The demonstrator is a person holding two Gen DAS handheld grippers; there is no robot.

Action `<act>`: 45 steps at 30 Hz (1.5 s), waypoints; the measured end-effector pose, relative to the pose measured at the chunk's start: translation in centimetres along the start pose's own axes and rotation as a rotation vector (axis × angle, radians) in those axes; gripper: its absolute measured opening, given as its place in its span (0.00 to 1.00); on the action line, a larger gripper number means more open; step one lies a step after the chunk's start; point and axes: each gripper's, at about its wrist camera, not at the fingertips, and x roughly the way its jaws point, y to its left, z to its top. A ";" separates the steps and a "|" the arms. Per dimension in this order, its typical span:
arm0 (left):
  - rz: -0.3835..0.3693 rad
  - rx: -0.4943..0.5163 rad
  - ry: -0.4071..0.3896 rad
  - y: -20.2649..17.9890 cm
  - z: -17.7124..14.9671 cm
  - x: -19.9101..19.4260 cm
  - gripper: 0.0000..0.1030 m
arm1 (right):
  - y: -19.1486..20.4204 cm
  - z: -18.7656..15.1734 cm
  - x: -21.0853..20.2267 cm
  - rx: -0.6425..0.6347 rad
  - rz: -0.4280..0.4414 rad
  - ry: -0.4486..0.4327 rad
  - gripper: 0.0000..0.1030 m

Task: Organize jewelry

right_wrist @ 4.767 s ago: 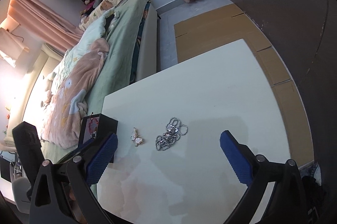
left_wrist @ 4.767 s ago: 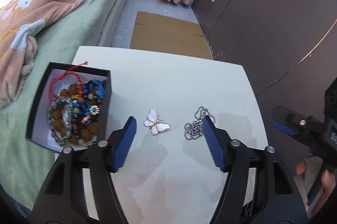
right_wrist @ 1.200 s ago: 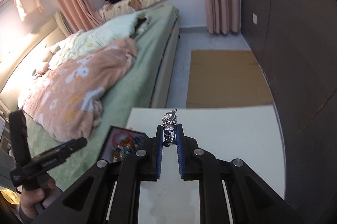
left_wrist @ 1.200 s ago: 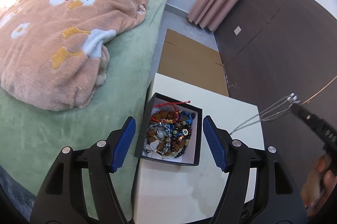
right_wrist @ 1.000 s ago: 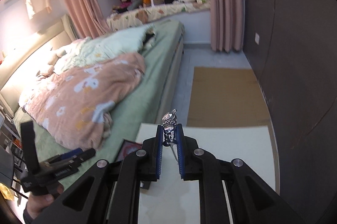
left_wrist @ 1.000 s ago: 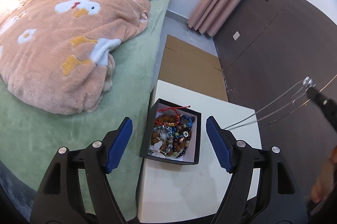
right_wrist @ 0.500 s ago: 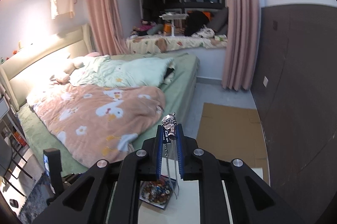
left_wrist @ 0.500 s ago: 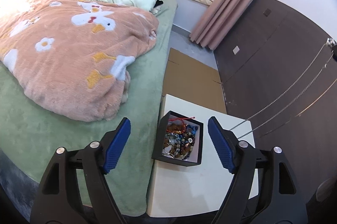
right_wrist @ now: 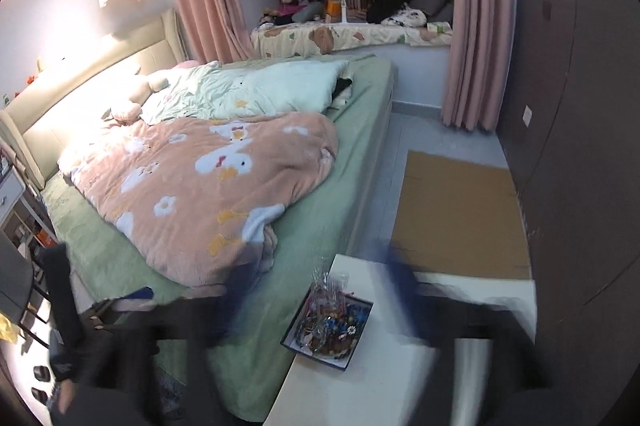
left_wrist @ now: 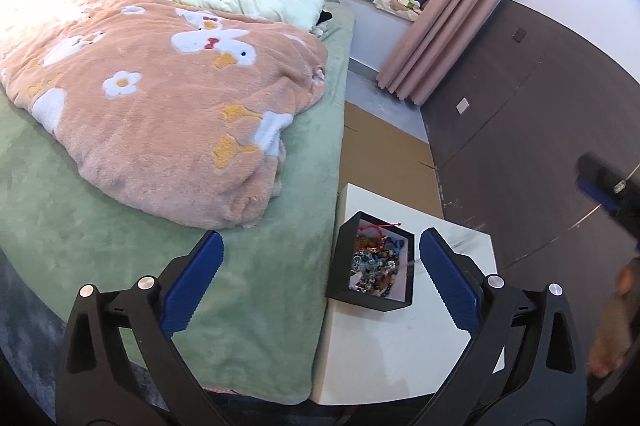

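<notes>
A black jewelry box [left_wrist: 374, 268] full of beaded bracelets sits at the left end of a small white table [left_wrist: 400, 350] beside the bed. My left gripper [left_wrist: 320, 282] is open and empty, held high above the table's near left part. My right gripper [right_wrist: 312, 302] is blurred by motion and its jaws stand wide apart. A blurred silver chain necklace [right_wrist: 330, 282] shows over the box [right_wrist: 330, 330] in the right wrist view. The right gripper also shows at the right edge of the left wrist view [left_wrist: 608, 192].
A bed with a green sheet [left_wrist: 120, 246] and a pink duck blanket [left_wrist: 172, 118] lies left of the table. Flat cardboard [right_wrist: 456, 210] covers the floor beyond it. A dark wardrobe wall [left_wrist: 540, 114] stands on the right.
My right gripper has opened and let go of the silver chain, which drops towards the box. Both grippers have risen further above the table.
</notes>
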 end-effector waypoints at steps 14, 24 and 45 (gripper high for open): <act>-0.028 0.141 -0.039 -3.2 -2.1 -2.1 0.95 | -5.8 -8.5 0.9 0.157 -0.016 0.110 0.81; -0.053 0.288 -0.039 -7.9 -5.8 -4.0 0.95 | -9.8 -14.4 -3.8 0.276 -0.027 0.065 0.93; -0.154 0.422 -0.038 -12.0 -10.7 -10.1 0.95 | -12.0 -21.2 -16.6 0.316 -0.110 -0.030 0.93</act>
